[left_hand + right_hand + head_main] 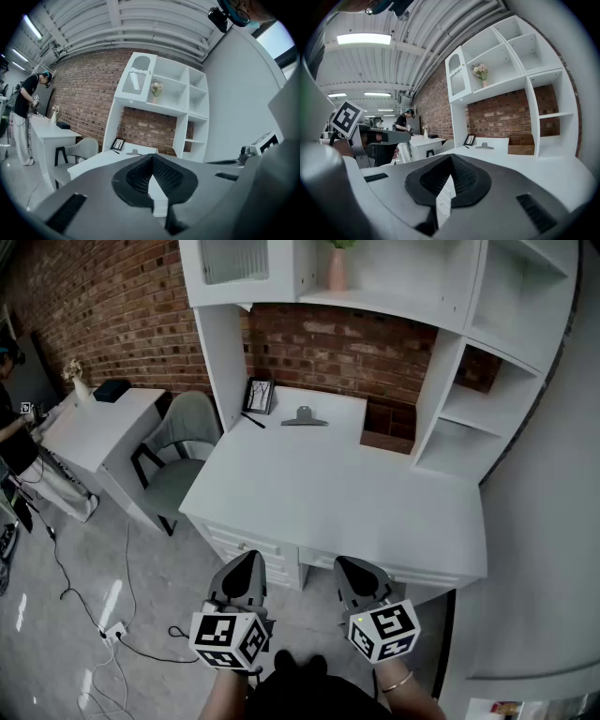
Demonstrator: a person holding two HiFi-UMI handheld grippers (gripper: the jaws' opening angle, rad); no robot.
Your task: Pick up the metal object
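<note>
Flat grey metal clip (305, 417) at back of white desk (328, 502), long axis sideways. Left gripper (249, 561) and right gripper (351, 565) clenched empty off desk's front, clip straight ahead; neither clearly nearer.

The metal clip (305, 418) is grey, with a wide flat base and a raised tab at its middle. It lies flat at the back of the white surface (328, 493), near the brick wall (319, 348).

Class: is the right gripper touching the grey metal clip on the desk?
Apart. Head view: right gripper hangs short of the white desk; the grey metal clip lies at its back.
</note>
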